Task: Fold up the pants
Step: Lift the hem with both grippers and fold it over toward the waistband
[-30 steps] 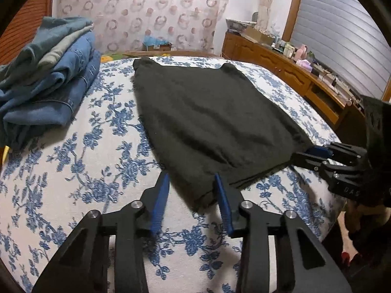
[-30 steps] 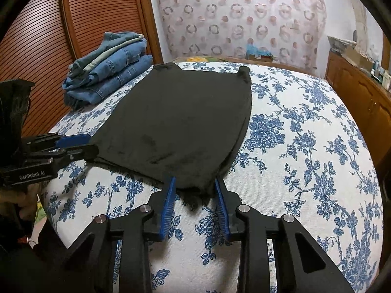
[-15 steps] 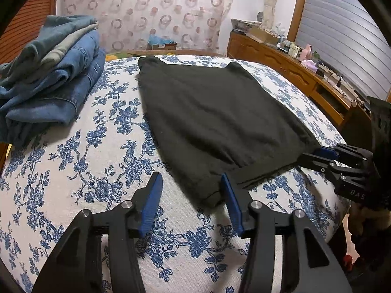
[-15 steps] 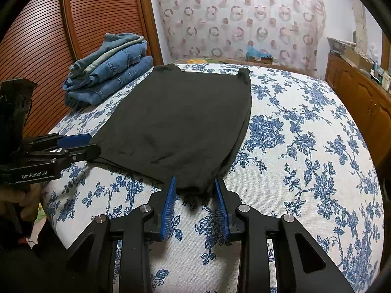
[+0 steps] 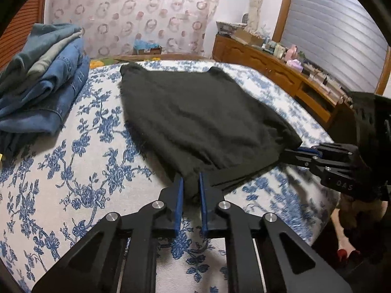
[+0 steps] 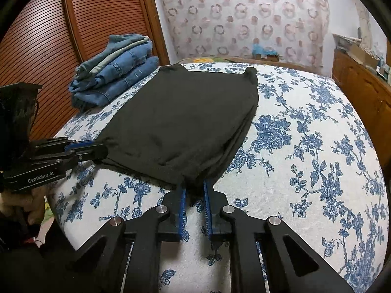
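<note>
Two bits of writing can be read: "GenRobot.AI" in white along the side of the left gripper (image 6: 97,150) at the left edge of the right wrist view, and "DAS" on the body of the right gripper (image 5: 290,151) at the right edge of the left wrist view. The black pants (image 5: 195,119), folded into a flat, roughly rectangular pad, lie in the middle of the floral bedspread (image 5: 73,171), their long axis running from the near edge at lower centre toward the far headboard end, where two small corners stick up. At lower centre of the left wrist view the left gripper (image 5: 190,185) has just been closing, and its blue pads now pinch the near left corner of the fabric; in the right wrist view the right gripper (image 6: 194,188) has likewise just been closing and clamps the near right corner. A stack of folded jeans (image 5: 41,85) sits in the upper left of both views, well apart from the pants. Only the left wrist view shows the wooden dresser (image 5: 281,73) with small items on it at upper right; only the right wrist view shows the brown slatted door (image 6: 48,36) at upper left.
</note>
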### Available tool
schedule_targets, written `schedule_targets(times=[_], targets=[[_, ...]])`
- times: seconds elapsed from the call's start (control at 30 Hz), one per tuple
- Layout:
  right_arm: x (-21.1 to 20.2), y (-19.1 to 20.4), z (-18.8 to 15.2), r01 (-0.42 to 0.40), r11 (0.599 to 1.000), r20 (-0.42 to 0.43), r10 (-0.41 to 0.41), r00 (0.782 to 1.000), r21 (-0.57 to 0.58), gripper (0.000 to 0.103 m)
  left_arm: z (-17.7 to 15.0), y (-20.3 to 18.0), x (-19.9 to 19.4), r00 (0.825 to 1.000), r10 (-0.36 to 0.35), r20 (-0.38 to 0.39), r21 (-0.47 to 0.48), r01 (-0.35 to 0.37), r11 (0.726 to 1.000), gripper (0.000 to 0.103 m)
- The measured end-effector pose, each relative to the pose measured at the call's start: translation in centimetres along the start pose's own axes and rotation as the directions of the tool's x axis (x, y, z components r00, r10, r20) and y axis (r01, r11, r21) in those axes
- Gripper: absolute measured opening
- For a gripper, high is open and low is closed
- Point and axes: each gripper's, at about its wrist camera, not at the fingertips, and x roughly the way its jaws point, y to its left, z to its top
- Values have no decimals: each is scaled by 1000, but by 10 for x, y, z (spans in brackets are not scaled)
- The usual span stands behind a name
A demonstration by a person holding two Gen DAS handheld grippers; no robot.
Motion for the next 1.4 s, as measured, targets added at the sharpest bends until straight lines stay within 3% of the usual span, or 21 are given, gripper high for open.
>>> schedule_targets(times=[0.17, 0.47, 1.0, 1.4], targets=[[-18, -2, 6, -37, 999, 48, 37, 998, 7, 10, 10, 0, -22, 998, -40, 53, -15, 41, 999, 13], [-51, 2, 13, -73, 997, 107, 74, 991, -12, 10, 19, -7, -53, 991, -49, 121, -3, 50, 999, 13], [-111, 16, 20, -63, 995, 189, 76, 979, -71, 10, 35, -24, -100, 973, -71, 221, 44, 63, 997, 13], [-157, 29, 20, -68, 991, 270, 97, 958, -117, 10, 43, -40, -139, 958, -65, 278, 94, 40, 995, 13]])
